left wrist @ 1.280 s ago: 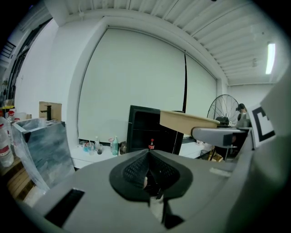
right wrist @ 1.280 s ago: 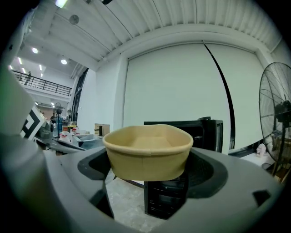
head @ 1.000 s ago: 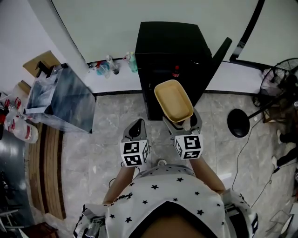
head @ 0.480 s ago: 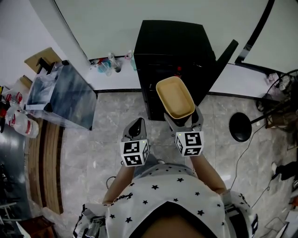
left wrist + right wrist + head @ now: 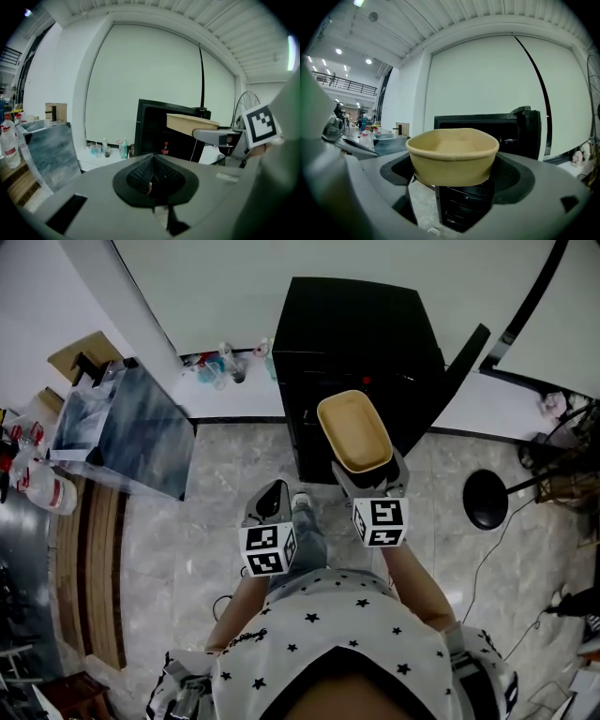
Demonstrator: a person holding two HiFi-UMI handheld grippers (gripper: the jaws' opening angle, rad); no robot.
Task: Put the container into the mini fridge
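A tan, empty, oblong container (image 5: 353, 431) is held level by my right gripper (image 5: 370, 480), whose jaws are shut on its near end. In the right gripper view the container (image 5: 453, 155) fills the middle, in front of the black mini fridge (image 5: 506, 126). The fridge (image 5: 356, 334) stands against the wall with its door (image 5: 464, 351) swung open to the right; a red-labelled bottle (image 5: 165, 148) shows inside. My left gripper (image 5: 272, 505) hangs lower left of the container, shut and holding nothing.
A low white ledge (image 5: 225, 395) left of the fridge carries small bottles and cups (image 5: 225, 367). A grey-blue box (image 5: 122, 432) stands at the left, a fan base (image 5: 485, 500) and cables at the right. Marble floor (image 5: 225, 484) lies before the fridge.
The right gripper and the container have moved a little forward and up toward the fridge opening. The left gripper keeps its place.
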